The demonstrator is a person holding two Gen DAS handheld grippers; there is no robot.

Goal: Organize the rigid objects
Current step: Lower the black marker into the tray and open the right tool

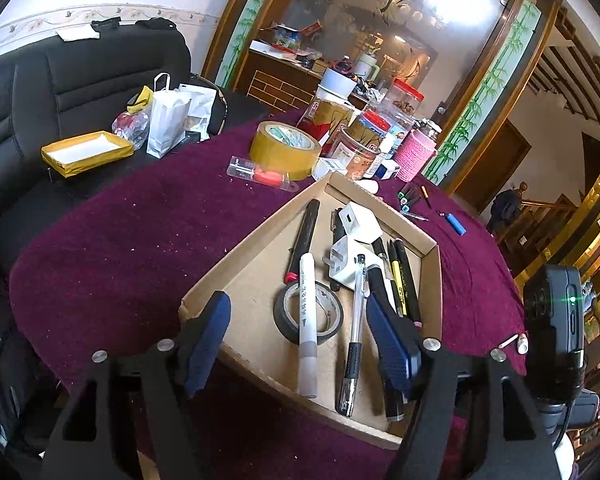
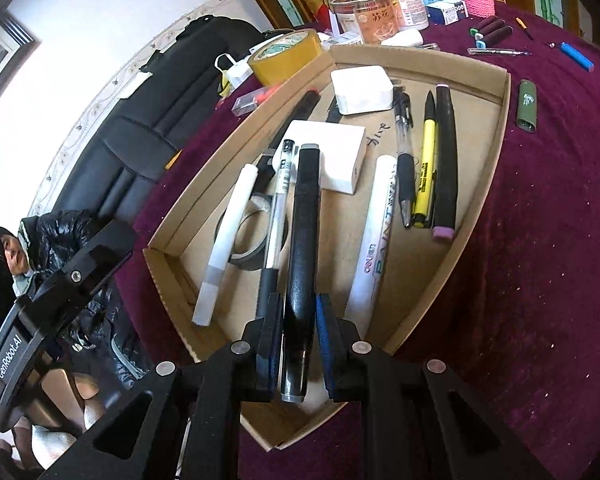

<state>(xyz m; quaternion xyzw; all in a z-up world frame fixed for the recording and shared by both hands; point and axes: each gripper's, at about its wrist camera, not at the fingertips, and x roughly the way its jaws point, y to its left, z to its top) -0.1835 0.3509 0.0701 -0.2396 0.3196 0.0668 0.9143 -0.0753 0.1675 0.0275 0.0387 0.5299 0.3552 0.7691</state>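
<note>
Right wrist view shows my right hand-held gripper (image 2: 298,344) clamped narrowly on a thick black marker (image 2: 302,256), which lies lengthwise between the blue pads (image 2: 325,340) and points up the cardboard tray (image 2: 496,152). I hold it near its butt end so that the long barrel hangs out over the tray floor, lined up with the pens already there; to my eye that is the way to lay it down parallel to the others rather than across them. It is glossy black with a grey band at the far tip and a silvery ring at the near end, stiff and straight. Beside it lie a clear gel pen (image 2: 278,208) and a white paint marker (image 2: 374,240), and further right a yellow highlighter (image 2: 424,176) sits close against a black stick with a pink end (image 2: 446,164). Two white chargers (image 2: 362,90) fill the far part of the tray, and a roll of black tape (image 2: 244,260) lies under a white pen (image 2: 228,240). Left wrist view shows my left hand-held gripper (image 1: 298,340) spread wide over the near end of the tray with nothing gripped, the white pen and the gel pen merely lying between its fingers. Outside on the purple-clothed counter (image 2: 540,280) a green lighter (image 2: 527,106) and a blue one (image 2: 578,56) are not yet collected, so I judge the sorting unfinished.
</note>
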